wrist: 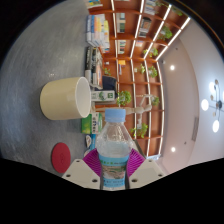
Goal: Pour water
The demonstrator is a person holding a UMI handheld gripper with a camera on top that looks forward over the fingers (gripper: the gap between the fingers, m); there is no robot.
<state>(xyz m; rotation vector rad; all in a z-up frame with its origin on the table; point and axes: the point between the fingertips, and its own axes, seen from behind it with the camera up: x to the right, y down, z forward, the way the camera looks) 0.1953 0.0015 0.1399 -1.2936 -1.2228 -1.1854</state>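
A clear plastic water bottle (115, 150) with a pale blue cap and a blue-green label stands between my fingers, and both magenta pads (92, 162) press on its sides. My gripper (114, 166) is shut on it. The whole view is tilted, so the bottle is held at a slant. Beyond the bottle's cap and to the left, a cream paper cup (67, 98) stands on the grey table (45, 50), with its open mouth facing the bottle's top. No water stream shows.
A red round lid or coaster (61, 155) lies on the table near my left finger. Wooden shelves (130, 60) with books, plants and ceiling lights fill the room behind the table.
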